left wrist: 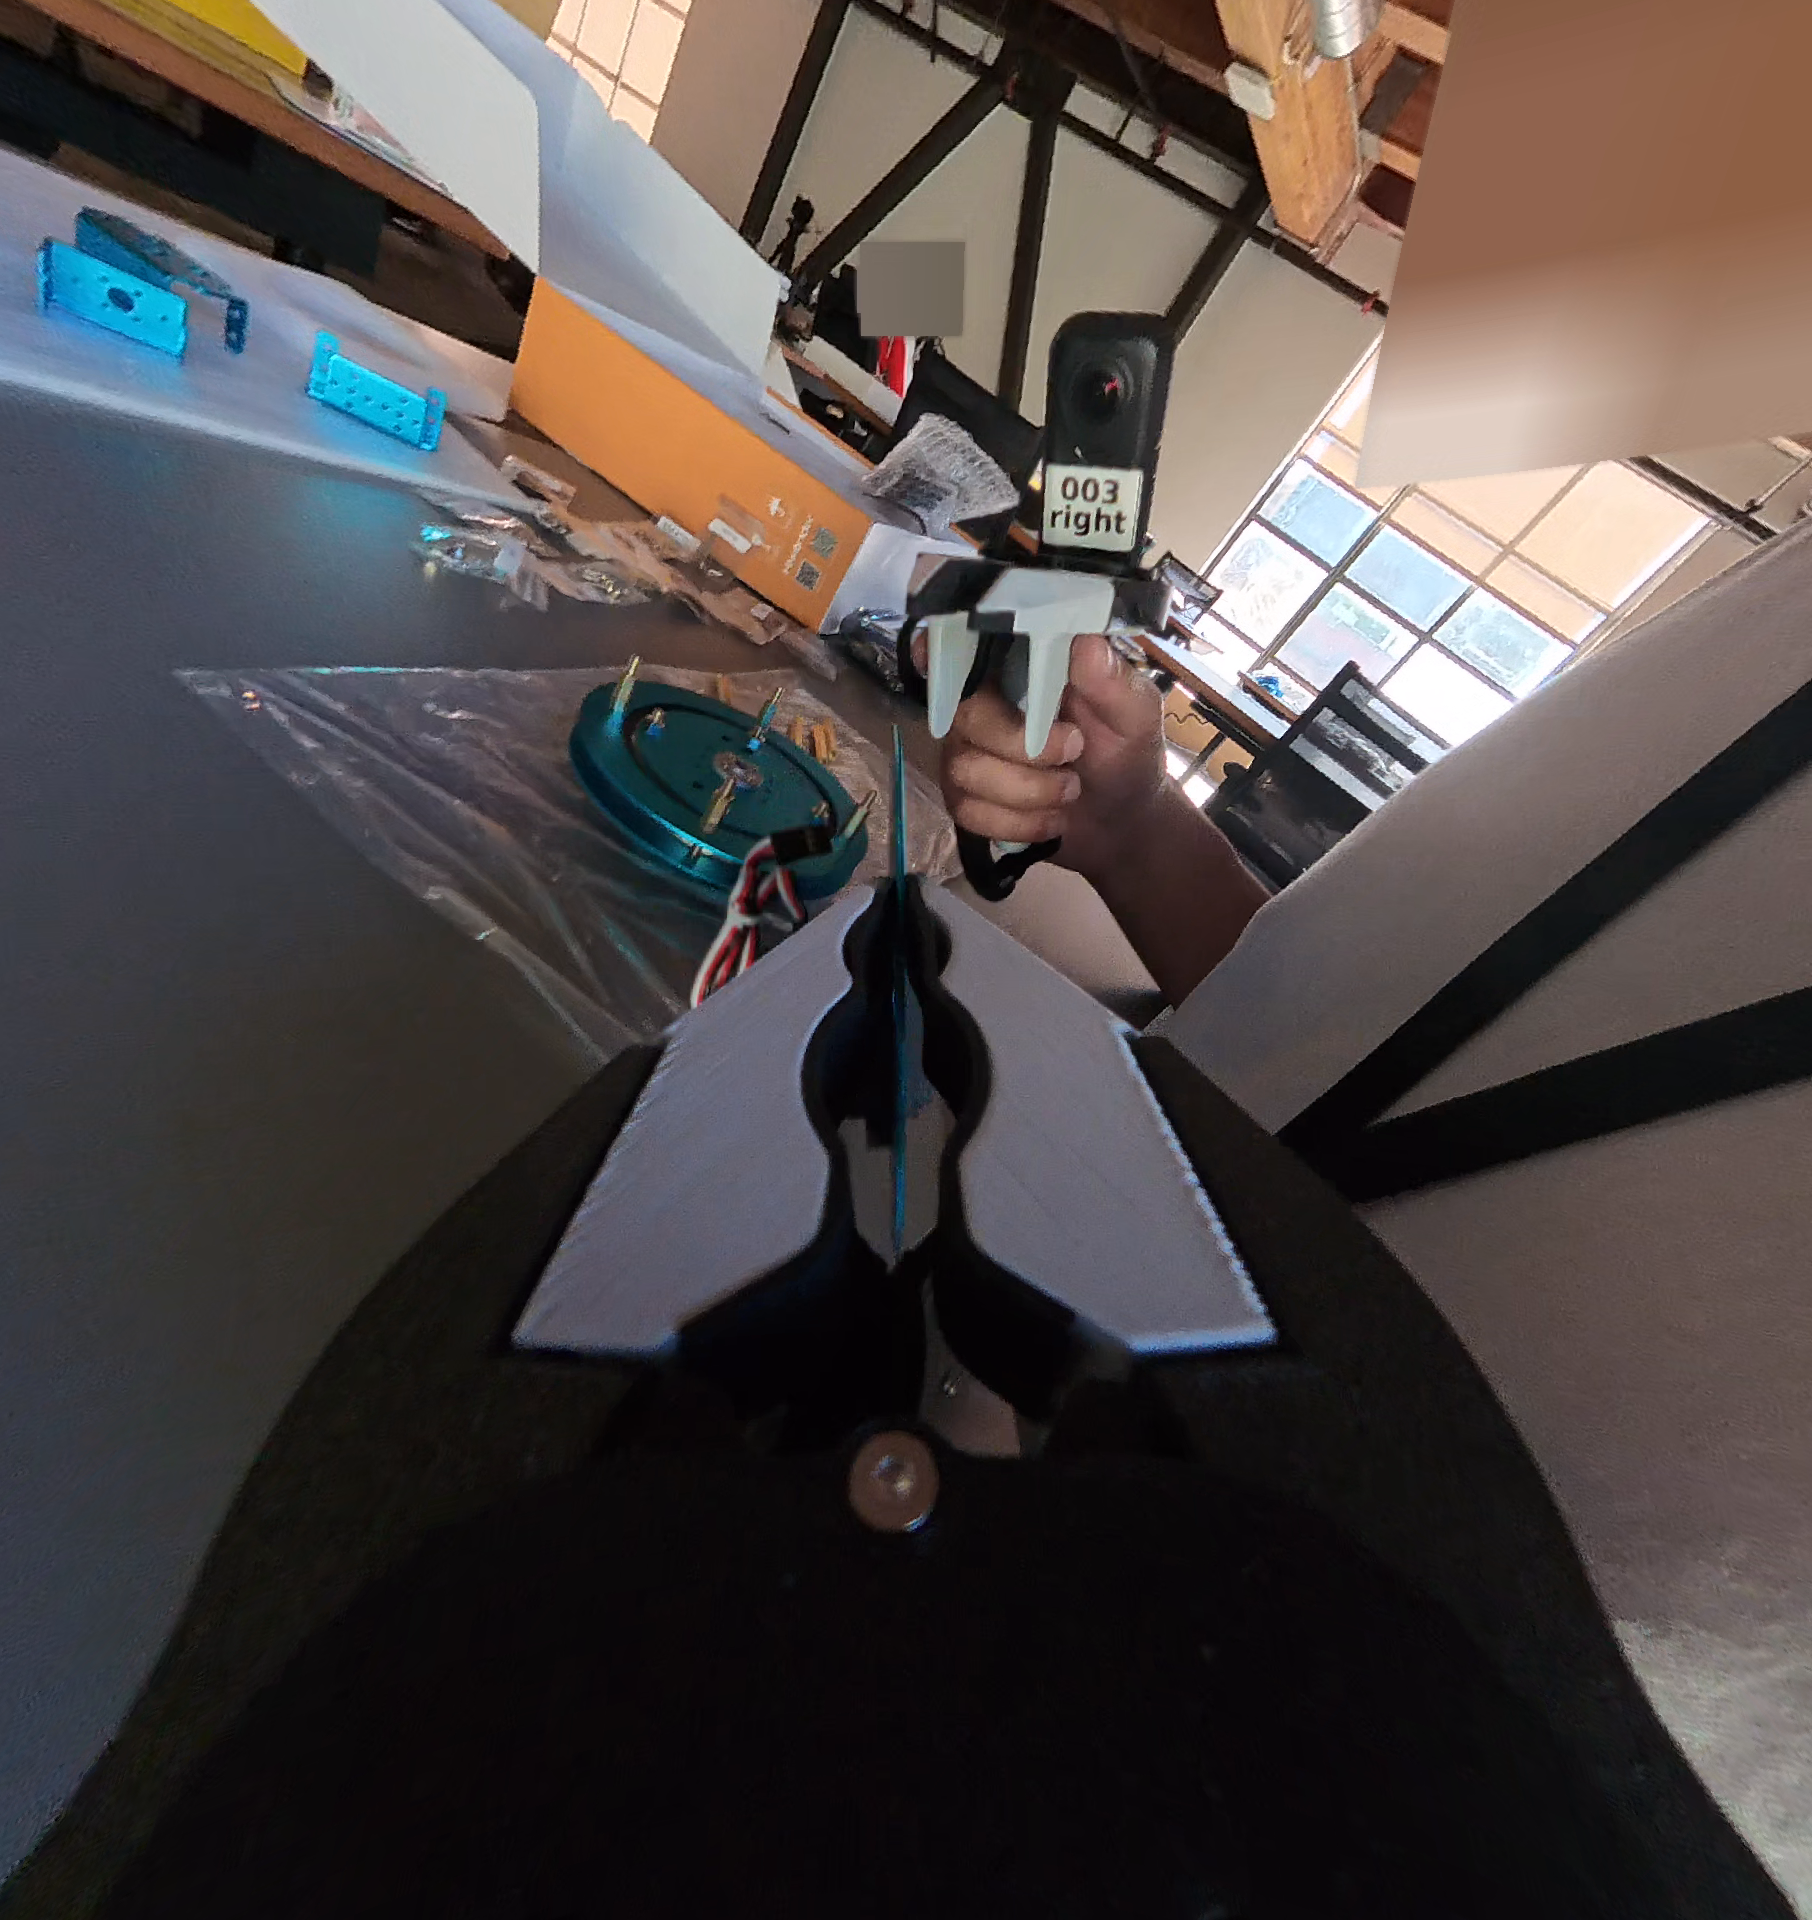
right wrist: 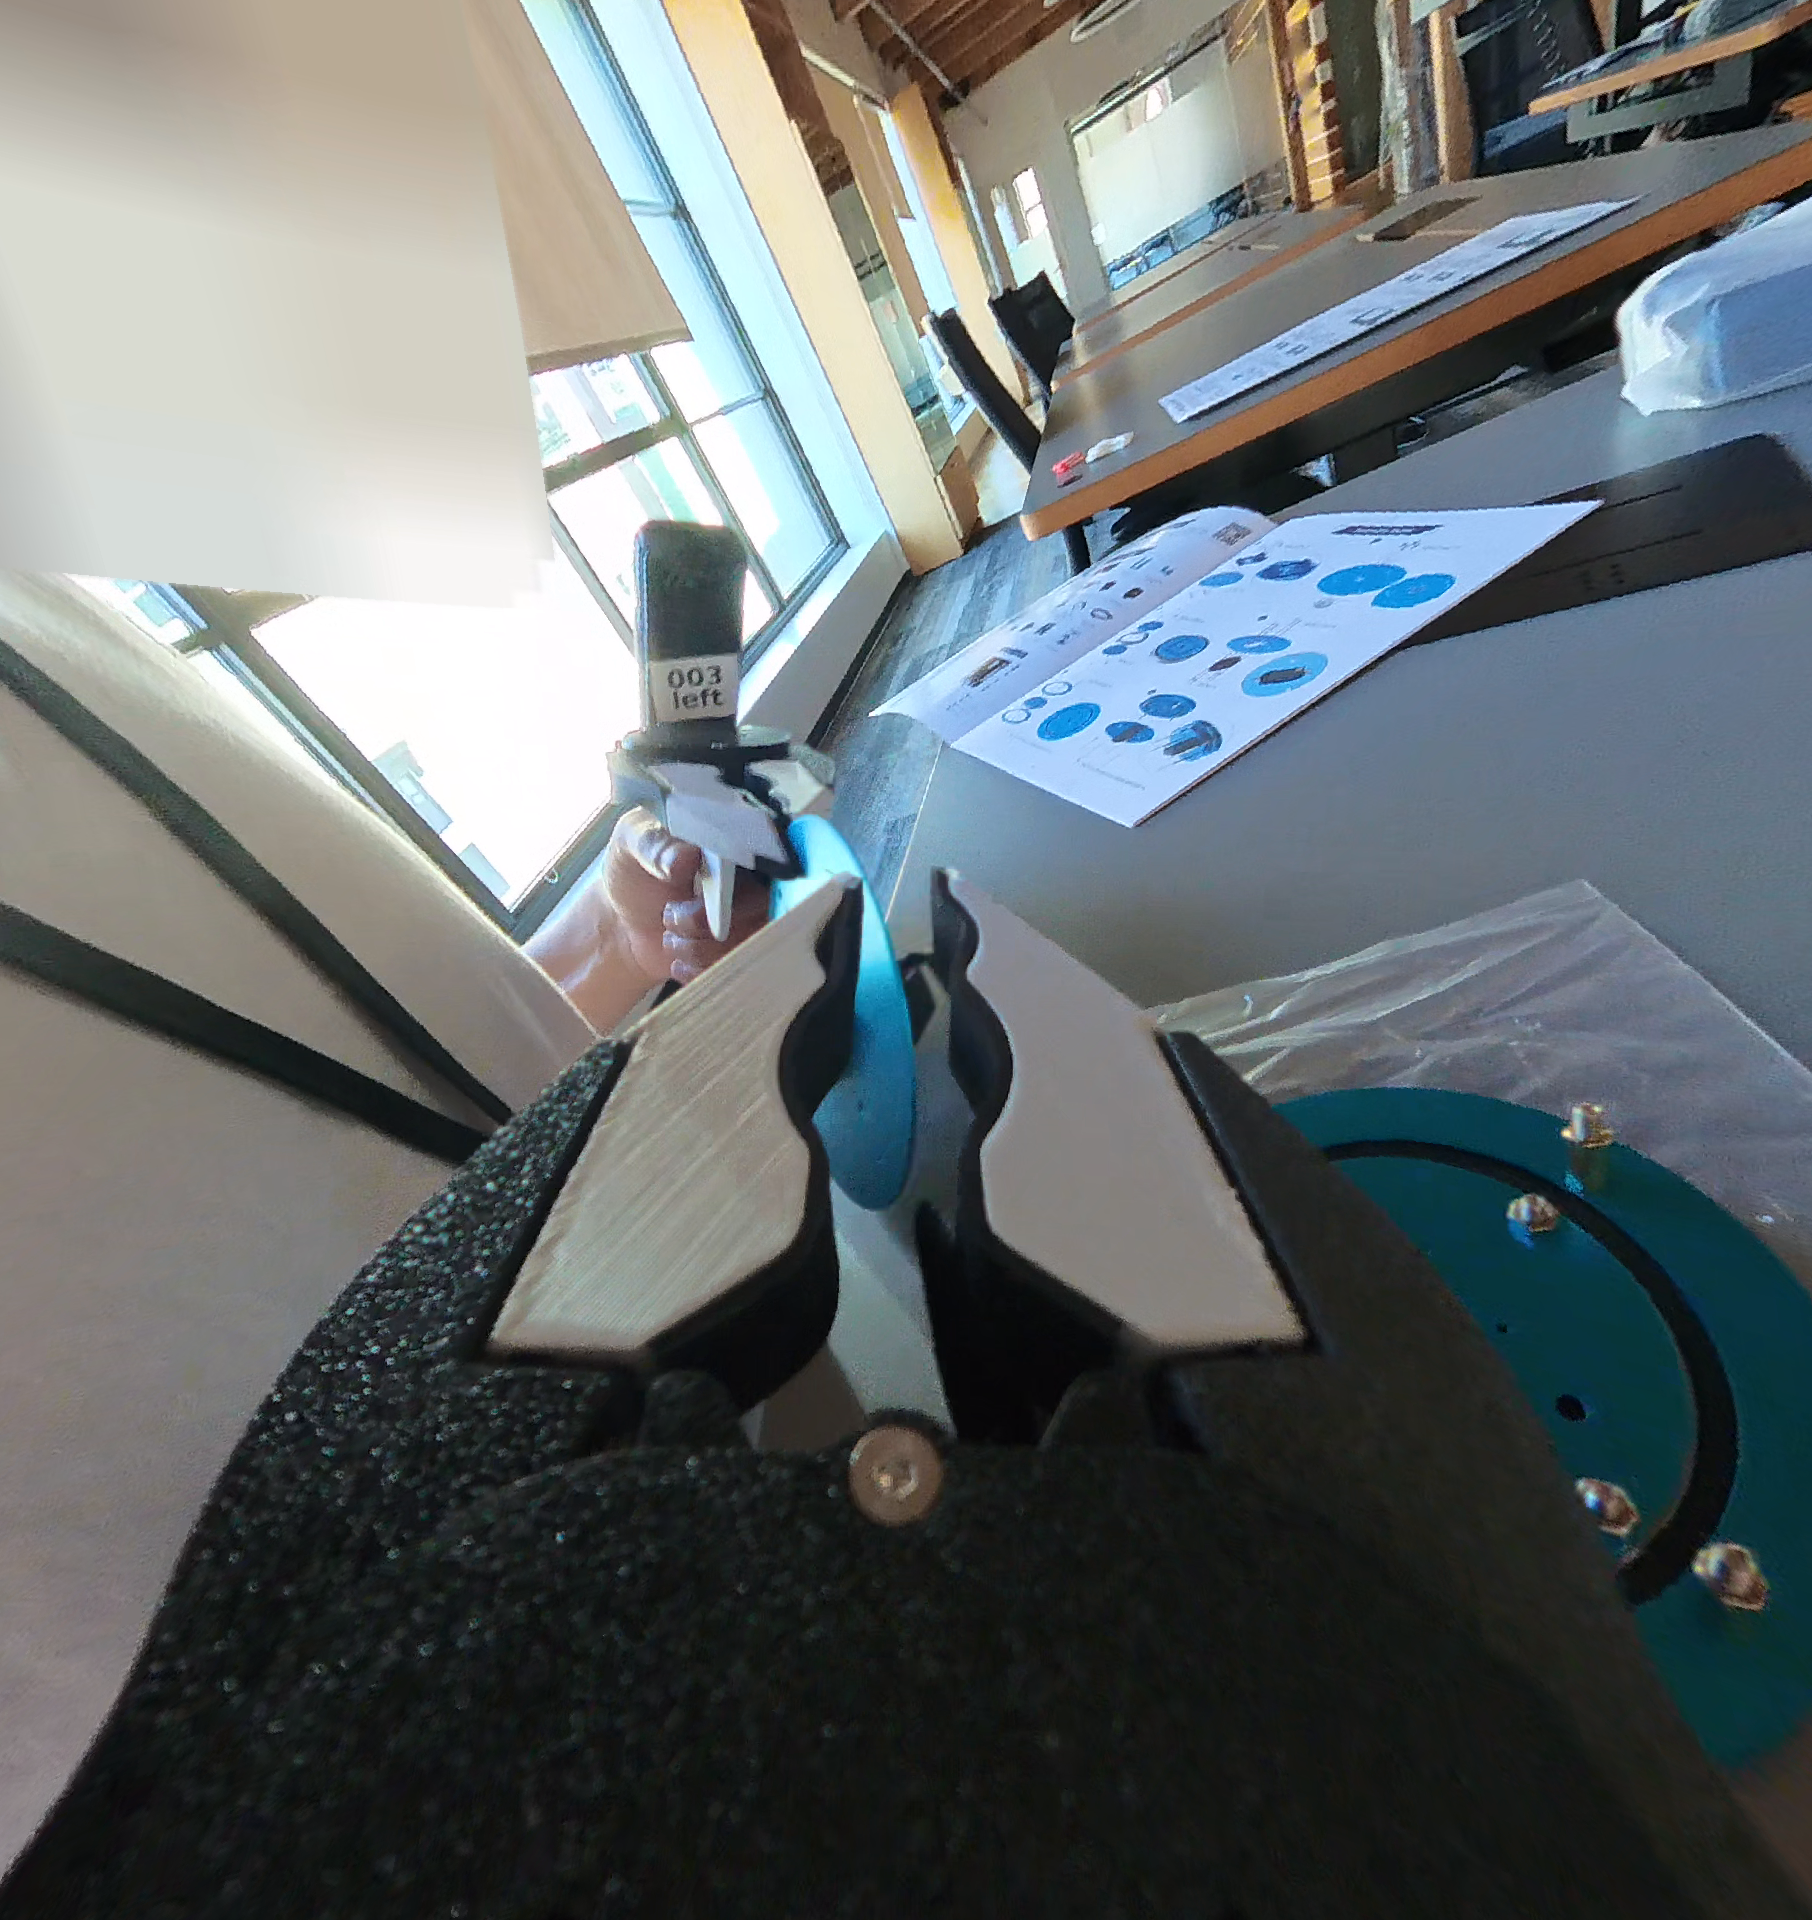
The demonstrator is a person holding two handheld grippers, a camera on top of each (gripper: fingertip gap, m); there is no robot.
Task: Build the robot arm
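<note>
The thin blue disc (left wrist: 898, 1049) is clamped edge-on between the closed fingers of the left gripper (left wrist: 897, 904), raised clear of the grey table (left wrist: 206, 935). The right gripper (right wrist: 897, 899) stands with its jaws apart just beside the disc (right wrist: 871, 1060); contact cannot be confirmed. Ahead of the left gripper and below it, a round blue base (left wrist: 715, 790) with brass standoffs (left wrist: 717, 805) rests on a clear plastic sheet (left wrist: 414, 748). Judged risk: the narrow edge grip may let the disc pivot or slip, dropping it onto the standoffs.
</note>
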